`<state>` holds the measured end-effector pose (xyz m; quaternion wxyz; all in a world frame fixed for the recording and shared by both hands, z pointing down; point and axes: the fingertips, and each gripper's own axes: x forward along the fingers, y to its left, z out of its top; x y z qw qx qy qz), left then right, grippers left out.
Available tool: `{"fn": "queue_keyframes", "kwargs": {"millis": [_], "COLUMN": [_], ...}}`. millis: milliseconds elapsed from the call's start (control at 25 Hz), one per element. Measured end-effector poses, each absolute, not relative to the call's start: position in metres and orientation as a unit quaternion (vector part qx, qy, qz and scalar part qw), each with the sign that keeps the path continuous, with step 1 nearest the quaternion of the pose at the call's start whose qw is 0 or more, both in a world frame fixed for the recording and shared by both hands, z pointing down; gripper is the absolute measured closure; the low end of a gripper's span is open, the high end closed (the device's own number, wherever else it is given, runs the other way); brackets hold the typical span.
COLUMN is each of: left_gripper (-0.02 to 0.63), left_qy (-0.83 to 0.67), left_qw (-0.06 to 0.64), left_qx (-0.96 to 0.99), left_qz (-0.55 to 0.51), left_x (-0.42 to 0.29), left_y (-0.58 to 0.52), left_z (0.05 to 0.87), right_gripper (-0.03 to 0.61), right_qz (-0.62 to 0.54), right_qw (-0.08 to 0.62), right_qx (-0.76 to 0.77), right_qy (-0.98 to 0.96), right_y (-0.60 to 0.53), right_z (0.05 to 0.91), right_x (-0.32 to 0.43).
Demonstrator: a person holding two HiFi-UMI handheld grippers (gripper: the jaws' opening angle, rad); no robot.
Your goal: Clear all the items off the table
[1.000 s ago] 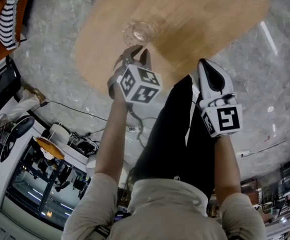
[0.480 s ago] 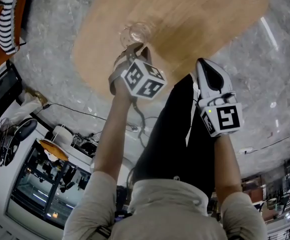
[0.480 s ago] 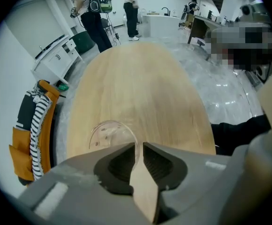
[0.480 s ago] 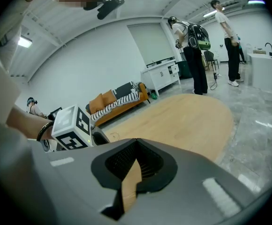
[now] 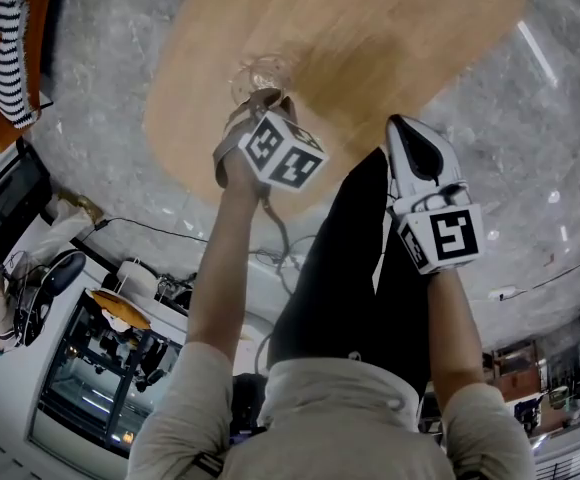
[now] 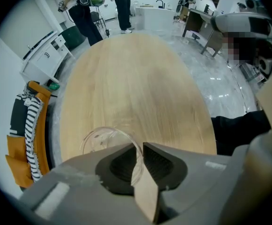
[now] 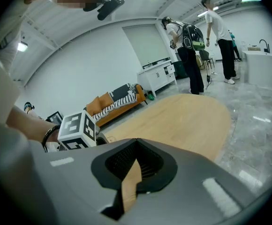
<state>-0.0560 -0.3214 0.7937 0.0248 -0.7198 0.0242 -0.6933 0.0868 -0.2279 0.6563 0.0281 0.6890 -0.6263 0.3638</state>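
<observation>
One clear glass [image 6: 102, 140], rim between jaws of the left hand-held gripper [image 6: 140, 150]

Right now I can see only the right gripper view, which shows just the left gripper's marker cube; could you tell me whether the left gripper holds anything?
Observer: Yes. In the left gripper view, the left gripper has its jaws closed on the rim of a clear glass, with the wall pinched between them.
Operator: Thank you. Where does the glass sit?
Observer: The head view shows it upright over the wooden table, near the edge closest to the person. I cannot tell whether it is lifted.
Operator: And where is my right gripper relative to that?
Observer: In the head view, the right gripper is to the right of the left one, with its tip just off the table's near edge.
</observation>
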Motion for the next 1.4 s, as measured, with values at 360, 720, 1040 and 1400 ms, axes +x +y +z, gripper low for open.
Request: {"fn": "queue_keyframes", "kwargs": {"millis": [360, 720, 1040, 1400], "left_gripper": [0.551, 0.546, 0.548, 0.566], "left_qy": [0.013, -0.003, -0.014, 0.022], "left_qw": [0.025, 0.071, 0.085, 0.041], "left_qx": [-0.704, -0.659, -0.641, -0.688], "left_qz": [-0.71, -0.749, -0.763, -0.724], "left_x": [-0.054, -0.059, -0.062, -0.06], "left_y": [-0.322, -0.322, -0.32, -0.31], "left_z": [0.81, 0.826, 0.831, 0.826], "right_gripper": [0.572, 0.572, 0.572, 0.572], "right_qz": [0.369, 0.372, 0.366, 0.365], "right_qw": [0.026, 0.023, 0.025, 0.026], "right_qx": [0.698, 0.707, 0.707, 0.7], "right_qy": [-0.613, -0.601, -0.605, -0.613], "right_y": [-0.223, -0.21, -0.205, -0.201], "right_z": [0.662, 0.669, 0.666, 0.669], "right_x": [0.103, 0.119, 0.12, 0.12]}}
